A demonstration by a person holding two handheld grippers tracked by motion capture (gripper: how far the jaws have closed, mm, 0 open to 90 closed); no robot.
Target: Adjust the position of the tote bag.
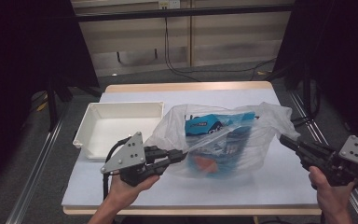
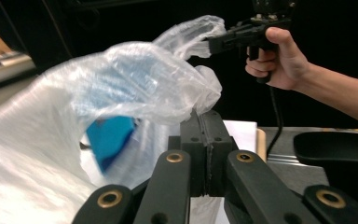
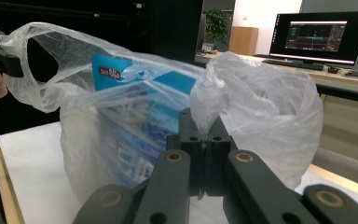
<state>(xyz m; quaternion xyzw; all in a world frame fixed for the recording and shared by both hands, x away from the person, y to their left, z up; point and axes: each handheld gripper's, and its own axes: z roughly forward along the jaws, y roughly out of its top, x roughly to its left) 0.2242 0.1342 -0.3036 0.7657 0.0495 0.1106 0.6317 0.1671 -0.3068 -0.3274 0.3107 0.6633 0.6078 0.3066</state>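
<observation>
1. In the high view a clear plastic bag [image 1: 223, 140] sits at the centre of the frame on the white table [image 1: 270, 186], with a blue packet [image 1: 214, 126] and something orange low inside it.
2. The left gripper [image 1: 179, 156], at lower left of that frame, has its jaws pressed together on the bag's left edge; the left gripper view shows film bunched between the black jaws.
3. The right gripper [image 1: 284, 140], at right of the frame, likewise pinches the bag's right handle, seen rising from its closed jaws in the right gripper view.
4. The bag stretches between the two grippers, its long axis running left to right across the frame, mouth upward.
5. A white tray [image 1: 86, 128] lies just left of the bag, nearer the left hand [image 1: 126, 189]; any move toward it likely leads from that side.
</observation>
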